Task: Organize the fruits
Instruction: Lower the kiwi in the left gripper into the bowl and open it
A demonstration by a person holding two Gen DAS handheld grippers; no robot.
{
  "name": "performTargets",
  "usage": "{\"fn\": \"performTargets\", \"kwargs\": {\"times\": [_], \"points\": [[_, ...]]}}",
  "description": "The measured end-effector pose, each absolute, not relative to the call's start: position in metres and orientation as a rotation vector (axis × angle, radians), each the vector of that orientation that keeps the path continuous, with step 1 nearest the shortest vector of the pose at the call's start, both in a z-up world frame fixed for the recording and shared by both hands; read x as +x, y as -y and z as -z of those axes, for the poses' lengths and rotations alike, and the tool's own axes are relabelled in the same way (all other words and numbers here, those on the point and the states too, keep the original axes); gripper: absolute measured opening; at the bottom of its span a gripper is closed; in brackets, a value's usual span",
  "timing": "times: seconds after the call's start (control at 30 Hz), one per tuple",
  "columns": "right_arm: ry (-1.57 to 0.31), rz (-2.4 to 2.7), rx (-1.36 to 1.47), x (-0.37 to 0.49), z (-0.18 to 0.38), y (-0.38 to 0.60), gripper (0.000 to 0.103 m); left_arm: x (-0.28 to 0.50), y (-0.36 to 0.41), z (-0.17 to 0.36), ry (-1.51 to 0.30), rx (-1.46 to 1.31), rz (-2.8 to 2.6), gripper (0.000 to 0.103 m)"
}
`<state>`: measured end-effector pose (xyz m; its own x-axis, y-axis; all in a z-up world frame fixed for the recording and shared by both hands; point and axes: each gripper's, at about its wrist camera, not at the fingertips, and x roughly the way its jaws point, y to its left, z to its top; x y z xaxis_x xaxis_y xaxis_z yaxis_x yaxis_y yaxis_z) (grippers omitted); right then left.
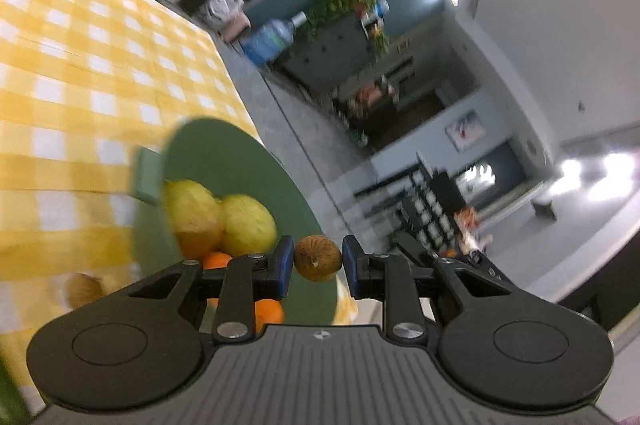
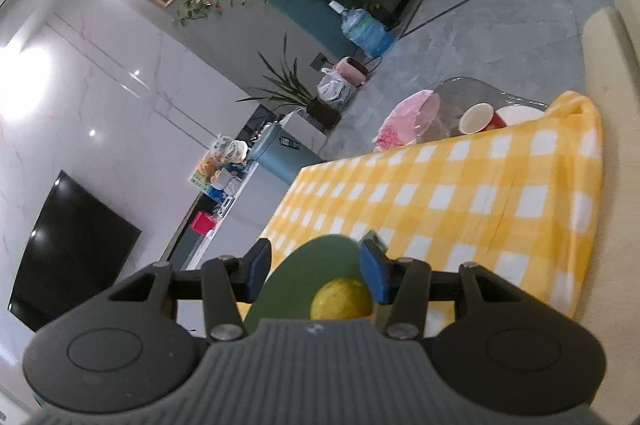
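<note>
In the left wrist view my left gripper is shut on a small brown fruit, which hangs over the near side of a green plate. The plate holds two yellow-green fruits and two oranges partly hidden by the fingers. Another brown fruit lies on the cloth at the left. In the right wrist view my right gripper stands open just above the green plate. A yellow fruit lies on the plate below the right pad, untouched.
A yellow-and-white checked cloth covers the table. At its far end stand a red cup, a white bowl and a pink bag. A cream sofa borders the right side. The plate overhangs the table edge beside the grey floor.
</note>
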<state>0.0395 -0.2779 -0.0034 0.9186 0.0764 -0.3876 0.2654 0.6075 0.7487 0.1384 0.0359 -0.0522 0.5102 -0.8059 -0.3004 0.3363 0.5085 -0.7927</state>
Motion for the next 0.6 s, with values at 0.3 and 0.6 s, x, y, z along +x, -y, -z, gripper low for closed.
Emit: {"fn": "performTargets", "kwargs": {"times": [0.3, 0.6], "points": [[-0.429, 0.166, 0.921, 0.034, 0.011, 0.302, 0.048, 0.169, 0.045, 0.040, -0.837, -0.508, 0.636, 0.029], [-0.417, 0.217, 0.927, 0.027, 0.016, 0.327, 0.048, 0.184, 0.068, 0.041, -0.885, -0.421, 0.579, 0.031]]}}
